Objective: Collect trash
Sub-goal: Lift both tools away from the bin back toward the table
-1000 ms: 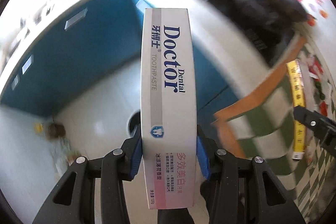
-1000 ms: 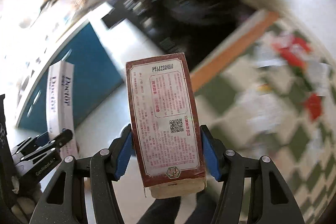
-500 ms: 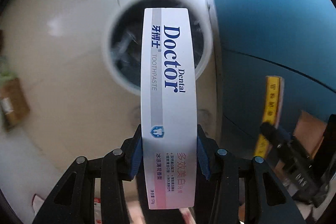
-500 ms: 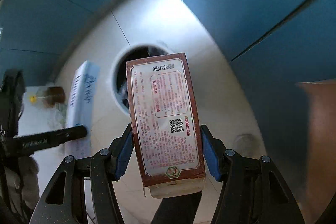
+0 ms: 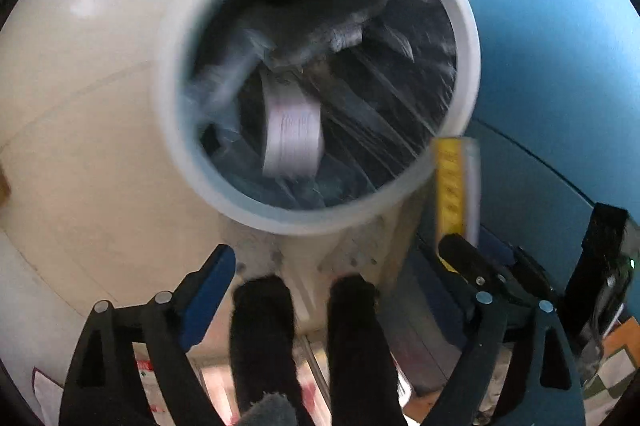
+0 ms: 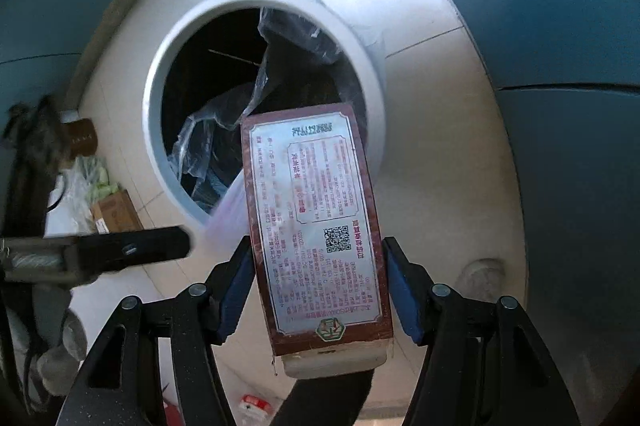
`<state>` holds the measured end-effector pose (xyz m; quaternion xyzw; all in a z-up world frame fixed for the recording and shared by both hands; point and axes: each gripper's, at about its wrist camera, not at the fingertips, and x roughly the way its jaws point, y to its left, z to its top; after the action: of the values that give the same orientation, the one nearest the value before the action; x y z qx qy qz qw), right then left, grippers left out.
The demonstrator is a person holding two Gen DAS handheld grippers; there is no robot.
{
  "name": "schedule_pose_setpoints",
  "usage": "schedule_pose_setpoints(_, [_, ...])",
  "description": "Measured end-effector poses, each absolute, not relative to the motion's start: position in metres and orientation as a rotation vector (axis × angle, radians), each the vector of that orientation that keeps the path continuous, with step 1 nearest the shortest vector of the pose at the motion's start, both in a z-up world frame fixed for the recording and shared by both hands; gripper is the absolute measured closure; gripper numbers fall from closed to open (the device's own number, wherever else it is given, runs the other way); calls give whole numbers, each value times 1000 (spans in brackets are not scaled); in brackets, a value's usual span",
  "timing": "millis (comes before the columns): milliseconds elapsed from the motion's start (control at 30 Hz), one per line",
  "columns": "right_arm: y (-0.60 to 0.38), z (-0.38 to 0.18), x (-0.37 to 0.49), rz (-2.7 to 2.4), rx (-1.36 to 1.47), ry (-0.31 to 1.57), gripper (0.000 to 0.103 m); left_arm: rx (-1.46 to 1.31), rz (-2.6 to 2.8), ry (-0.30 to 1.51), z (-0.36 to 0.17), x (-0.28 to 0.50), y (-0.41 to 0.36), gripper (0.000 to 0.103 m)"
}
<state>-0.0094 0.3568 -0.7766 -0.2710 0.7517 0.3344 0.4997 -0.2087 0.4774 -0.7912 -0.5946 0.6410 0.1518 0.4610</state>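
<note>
White bin point(image 5: 466, 38) on pale tiled floor point(image 5: 80, 154), blue walls point(image 6: 560, 6).
Left claw point(image 5: 348, 290) gaped empty; right claw point(image 6: 318, 290) clamped a brown carton point(image 6: 316, 226).

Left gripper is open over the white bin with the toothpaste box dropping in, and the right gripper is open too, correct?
Not quite. The right gripper is shut on the red-brown box, as the right wrist view shows. The left gripper is open over the white bin, with the toothpaste box inside.
</note>
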Motion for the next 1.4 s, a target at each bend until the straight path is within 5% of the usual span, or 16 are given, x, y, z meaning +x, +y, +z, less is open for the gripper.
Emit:
schedule_pose_setpoints(67, [360,-777,-9,801,-655,1809,11,-1411,427,1576,-776,-211,491,11])
schedule_pose_setpoints(233, [360,-770,-15,776,-674,1718,0,-1181,653,1536,-741,-217,498,11])
schedule_pose_setpoints(433, [358,-752,-27,756,-750,1542,0,-867,827,1516,-715,-218,492,11])
schedule_pose_setpoints(733, [353,-700,-46,799,-765,1425,0,-796,896,1431,-667,-207,467,11])
schedule_pose_setpoints(1400, [286,-401,-86,950,-682,1279,0,-734,934,1270,-399,-241,388,11])
